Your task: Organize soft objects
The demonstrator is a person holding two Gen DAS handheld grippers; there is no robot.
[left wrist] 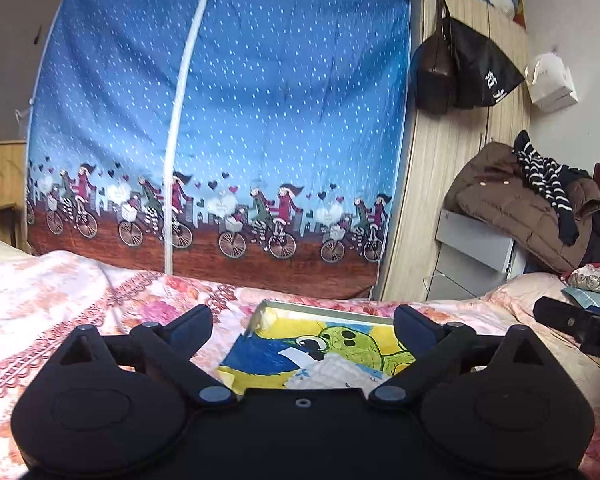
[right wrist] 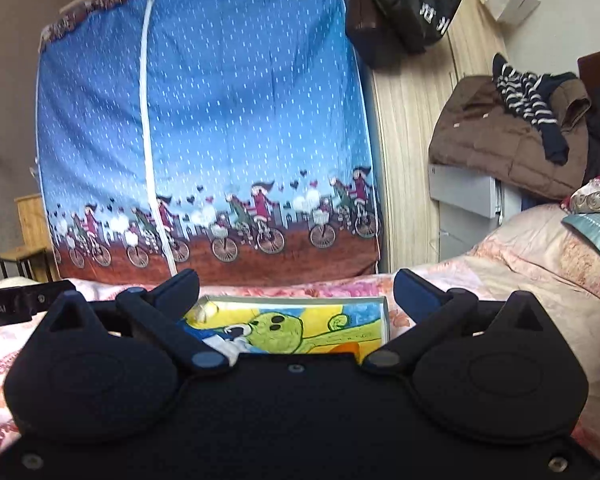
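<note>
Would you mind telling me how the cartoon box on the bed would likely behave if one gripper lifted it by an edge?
The box looks flat with thin straight walls, so probably stiff and light. Its broad shape suggests it would tilt from an edge grip. The soft bedspread under it may let it rock when pushed.

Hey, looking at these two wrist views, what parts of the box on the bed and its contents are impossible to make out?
- Near side of the box: hidden in both views by the tool bodies.
- White soft item in the box: left wrist view, lower part cut off by the left tool; what it is stays unclear.
- Orange patch: right wrist view, mostly behind the right tool; print or object, cannot tell.
</note>
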